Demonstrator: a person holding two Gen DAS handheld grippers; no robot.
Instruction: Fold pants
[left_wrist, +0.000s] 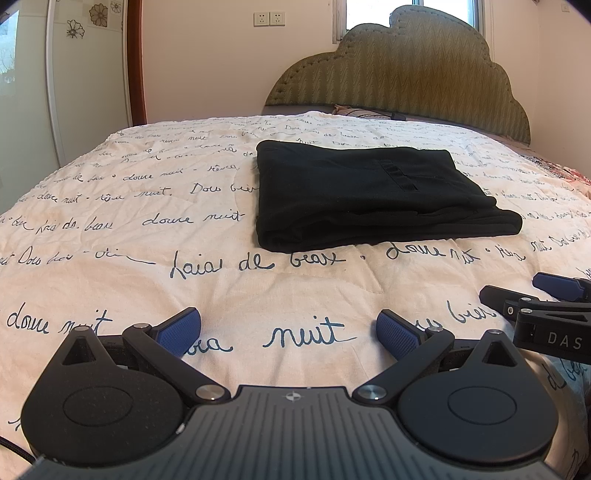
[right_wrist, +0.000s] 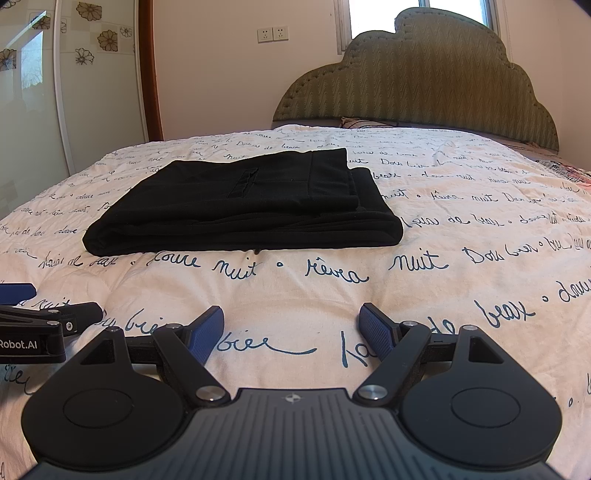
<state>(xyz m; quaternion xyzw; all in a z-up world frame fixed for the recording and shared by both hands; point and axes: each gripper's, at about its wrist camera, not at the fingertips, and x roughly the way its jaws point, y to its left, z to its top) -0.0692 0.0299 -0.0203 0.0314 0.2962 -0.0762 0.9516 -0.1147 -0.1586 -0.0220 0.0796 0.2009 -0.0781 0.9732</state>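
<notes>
We see black pants folded into a neat stack on the bedspread, toward the headboard. Our left gripper and right gripper sit nearer than the pants, fingers spread apart, holding nothing.

Both wrist cameras sat low over the bed – side by side, facing the headboard – sharing the pants ahead.

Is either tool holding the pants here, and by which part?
Nothing is held. Left tool and right tool are open, apart from the folded pants on the bed.
</notes>
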